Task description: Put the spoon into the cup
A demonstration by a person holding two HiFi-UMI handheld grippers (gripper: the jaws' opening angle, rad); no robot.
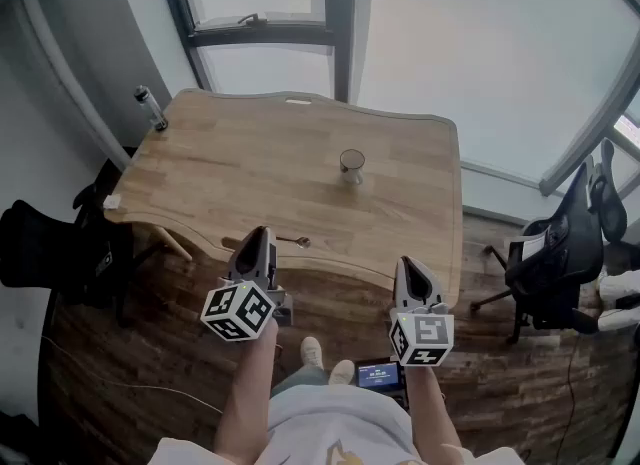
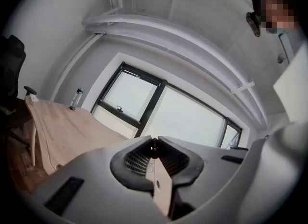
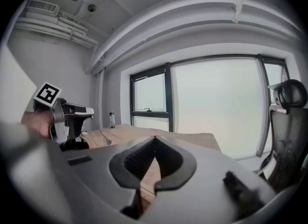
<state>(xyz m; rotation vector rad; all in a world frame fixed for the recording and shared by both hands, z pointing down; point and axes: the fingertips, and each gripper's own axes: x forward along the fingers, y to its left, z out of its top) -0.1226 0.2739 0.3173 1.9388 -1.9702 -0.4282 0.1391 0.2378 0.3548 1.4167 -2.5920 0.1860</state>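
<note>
At the far left corner of the counter point(image 1: 215, 168) a bottle point(image 1: 151, 109) stands upright, well away from everything else. Your left gripper point(image 1: 262, 234) hangs over the near edge of the counter and points upward toward the window. Its jaws are pressed together on the end of the spoon point(image 1: 292, 241). In the left gripper view only a small dark bit shows between the tips, while the right gripper view shows the thin handle slanting down from them to the bowl. From your head view the spoon reaches to the right of that gripper, just above the near edge; you cannot tell whether the bowl touches the wood. The cup point(image 1: 351, 165) stands upright near the middle of the counter, farther back and to the right, well apart from the spoon. Your right gripper point(image 1: 407, 263) is at the near edge too, its jaws closed tip to tip with nothing between them. An office chair point(image 1: 560, 253) stands on the floor off to the right.
</note>
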